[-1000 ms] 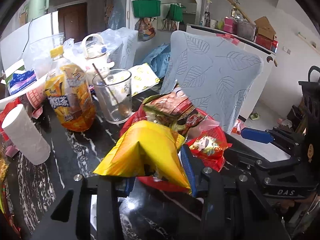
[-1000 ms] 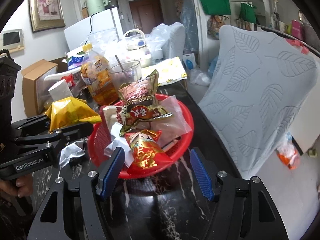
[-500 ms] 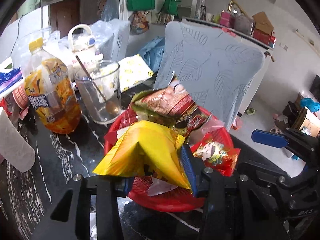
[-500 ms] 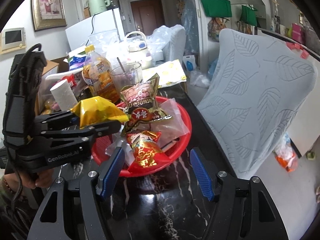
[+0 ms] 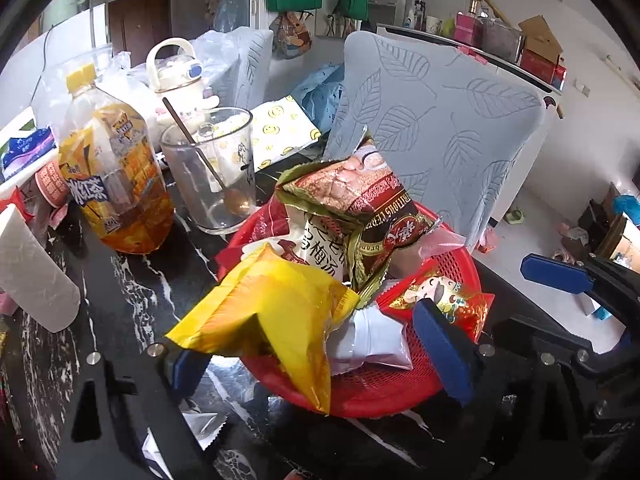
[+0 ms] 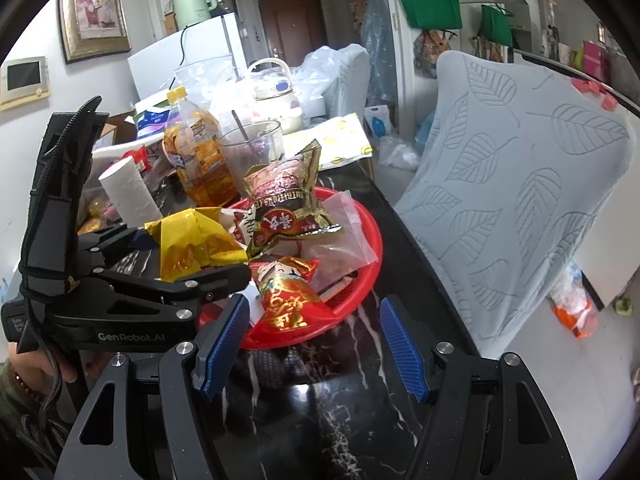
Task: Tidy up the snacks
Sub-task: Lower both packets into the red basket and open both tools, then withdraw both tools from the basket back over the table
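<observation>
A red mesh basket (image 5: 400,392) (image 6: 360,280) on the black marble table holds several snack packs. A brown-and-red pack (image 5: 360,200) stands tallest, with a red cartoon packet (image 5: 444,296) and a white packet (image 5: 372,340) in front. The yellow snack bag (image 5: 272,312) (image 6: 192,240) lies slumped over the basket's near left rim. My left gripper (image 5: 320,360) (image 6: 192,256) has its jaws opening around that bag, and the right pad stands clear of it. My right gripper (image 6: 314,344) hovers open just before the basket's front edge, nothing between its fingers.
Left of the basket stand a glass with a spoon (image 5: 212,168), an iced-tea bottle (image 5: 116,184) and a paper roll (image 5: 32,272). A white jug (image 5: 176,76) and plastic bags crowd the back. A leaf-patterned chair back (image 5: 432,120) rises at the table's right edge.
The left gripper carried the yellow bag over the basket, then its jaws sprang apart and the bag sagged onto the rim. The right gripper has not moved.
</observation>
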Demonstrator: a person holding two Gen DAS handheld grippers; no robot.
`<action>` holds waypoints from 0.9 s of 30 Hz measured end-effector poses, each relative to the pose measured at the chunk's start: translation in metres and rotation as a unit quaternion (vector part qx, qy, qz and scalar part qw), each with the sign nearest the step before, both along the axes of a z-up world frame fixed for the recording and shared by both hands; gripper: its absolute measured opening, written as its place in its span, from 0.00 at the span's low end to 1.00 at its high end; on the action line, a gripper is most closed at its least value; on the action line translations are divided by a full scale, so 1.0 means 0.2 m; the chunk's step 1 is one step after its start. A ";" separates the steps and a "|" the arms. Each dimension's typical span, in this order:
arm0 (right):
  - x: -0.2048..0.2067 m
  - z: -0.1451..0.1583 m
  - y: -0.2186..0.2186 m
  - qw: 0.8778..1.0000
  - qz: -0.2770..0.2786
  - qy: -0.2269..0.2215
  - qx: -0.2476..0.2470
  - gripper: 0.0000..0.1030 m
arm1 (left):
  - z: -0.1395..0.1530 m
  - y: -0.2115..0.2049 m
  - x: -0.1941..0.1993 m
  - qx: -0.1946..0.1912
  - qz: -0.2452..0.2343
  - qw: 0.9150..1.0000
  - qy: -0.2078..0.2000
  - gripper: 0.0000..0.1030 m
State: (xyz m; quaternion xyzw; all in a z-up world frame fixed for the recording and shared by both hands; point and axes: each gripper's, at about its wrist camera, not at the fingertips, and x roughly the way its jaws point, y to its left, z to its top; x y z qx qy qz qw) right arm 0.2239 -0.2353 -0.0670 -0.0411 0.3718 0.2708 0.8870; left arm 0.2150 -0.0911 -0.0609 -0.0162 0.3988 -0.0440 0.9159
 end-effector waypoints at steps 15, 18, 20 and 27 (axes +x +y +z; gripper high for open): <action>-0.09 0.10 0.01 1.000 -0.007 -0.025 0.002 0.66 | 0.18 0.04 -0.15 0.014 0.017 0.998 -0.053 0.91; -0.13 0.12 0.00 1.000 -0.008 -0.028 0.003 0.66 | 0.22 0.03 -0.19 0.021 0.017 0.998 -0.064 0.91; -0.15 0.13 0.00 0.999 -0.010 -0.030 0.003 0.66 | 0.25 0.03 -0.22 0.023 0.017 0.997 -0.071 0.91; -0.22 0.17 -0.01 0.999 -0.015 -0.039 0.005 0.66 | 0.31 0.02 -0.34 0.033 0.014 0.996 -0.087 0.91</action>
